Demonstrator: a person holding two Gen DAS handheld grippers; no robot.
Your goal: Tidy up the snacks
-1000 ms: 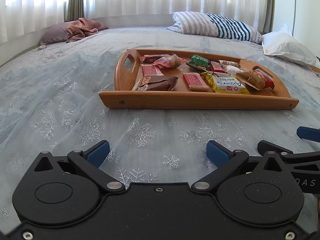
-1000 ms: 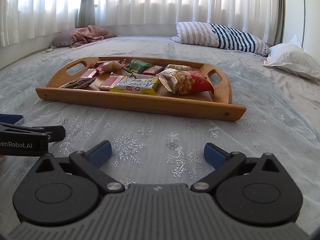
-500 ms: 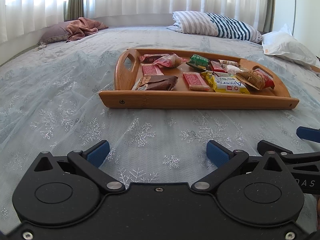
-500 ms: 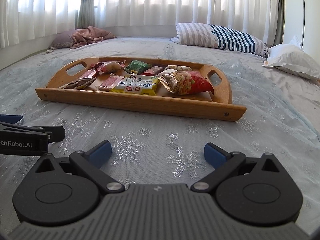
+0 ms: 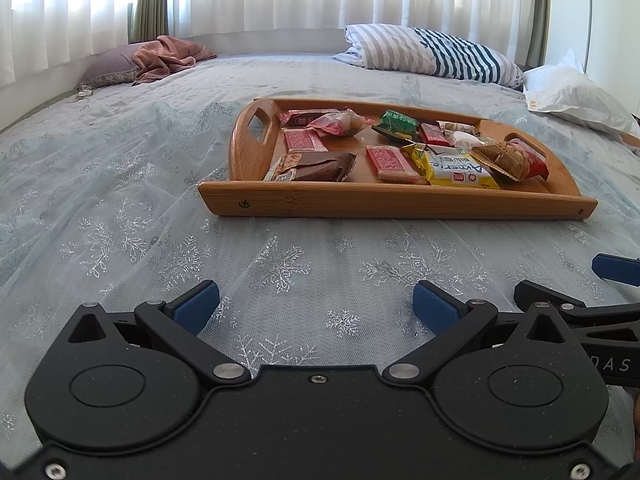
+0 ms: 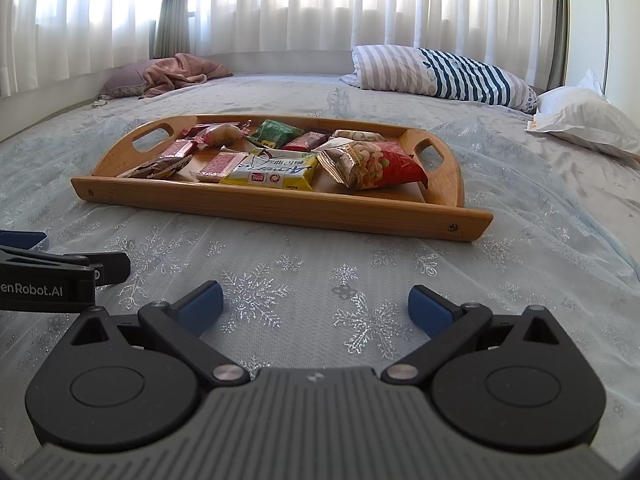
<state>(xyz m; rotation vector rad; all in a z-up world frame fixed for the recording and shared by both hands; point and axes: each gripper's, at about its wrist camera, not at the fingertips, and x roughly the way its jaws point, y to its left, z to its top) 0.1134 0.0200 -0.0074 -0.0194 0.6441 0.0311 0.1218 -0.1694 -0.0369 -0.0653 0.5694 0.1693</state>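
- Bamboo-coloured and two-handled, the wooden tray (image 5: 384, 200) sat on the bed ahead of both grippers, well apart from their fingertips, its snacks heaped loosely inside.
- The left gripper (image 5: 316, 300) hung low over the bedspread (image 5: 120, 208) with its blue-padded jaws spread wide and nothing between them; the tray lay ahead and slightly to its right.
- The right gripper (image 6: 315, 302) was likewise wide open and empty, with the tray ahead and slightly to its left.
- On the tray, a brown chocolate bar (image 5: 316, 166) lay by the near rail at the left-handle end, a yellow wafer pack (image 6: 274, 170) lay near the middle of that rail, and a red peanut bag (image 6: 372, 164) lay toward the right-handle end.
- A green packet (image 6: 274, 134) and several small red-wrapped bars lay toward the tray's far rail.
- Beyond the tray, a striped pillow (image 6: 440, 68), a white pillow (image 6: 584, 120) and a crumpled pink blanket (image 5: 168, 56) lay before white curtains (image 6: 320, 4).
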